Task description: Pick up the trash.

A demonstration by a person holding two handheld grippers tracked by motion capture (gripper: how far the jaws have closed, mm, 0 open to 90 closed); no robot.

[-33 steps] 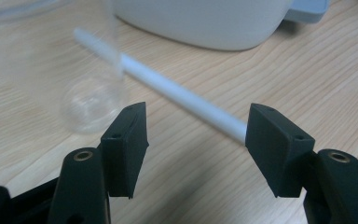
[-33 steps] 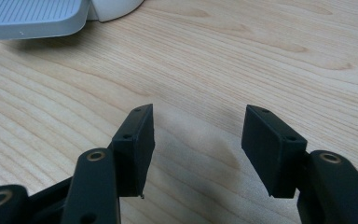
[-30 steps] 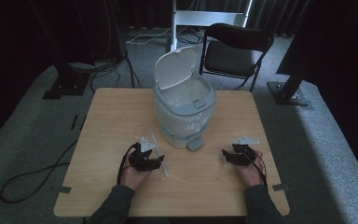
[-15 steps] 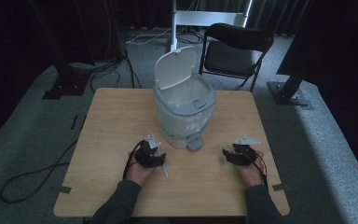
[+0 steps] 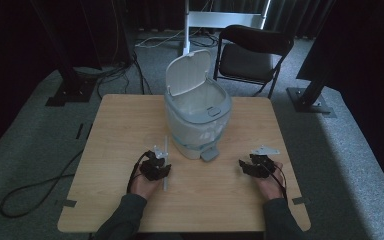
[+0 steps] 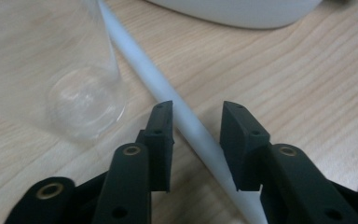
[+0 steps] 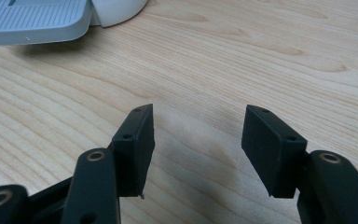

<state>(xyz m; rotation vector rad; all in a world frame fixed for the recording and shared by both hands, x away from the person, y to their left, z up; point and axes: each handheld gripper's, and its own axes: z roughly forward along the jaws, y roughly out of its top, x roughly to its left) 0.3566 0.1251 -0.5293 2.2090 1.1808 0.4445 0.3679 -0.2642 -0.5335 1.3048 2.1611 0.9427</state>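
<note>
A thin white straw point(image 6: 135, 60) lies flat on the wooden table point(image 5: 130, 120), running from beside the bin back towards the person. My left gripper point(image 6: 196, 109) points along the table with the straw between its jaws. The jaws have just been closing and stand a little off the straw on both sides. A clear plastic cup point(image 6: 86, 100) stands just left of them. In the high view the left gripper point(image 5: 156, 162) sits beside the straw point(image 5: 165, 145). My right gripper point(image 7: 198, 114) is open over bare wood, with nothing between its jaws, and rests at the front right point(image 5: 245, 165).
A pale pedal bin point(image 5: 197, 115) stands mid-table with its lid point(image 5: 187, 72) raised. Its grey pedal point(image 5: 209, 155) juts out at the front, between the two grippers point(image 7: 32, 21). A black folding chair point(image 5: 252, 50) stands behind the table.
The left gripper's jaws have narrowed around the straw, and that hand has shifted only slightly. The right hand and gripper have stayed still.
</note>
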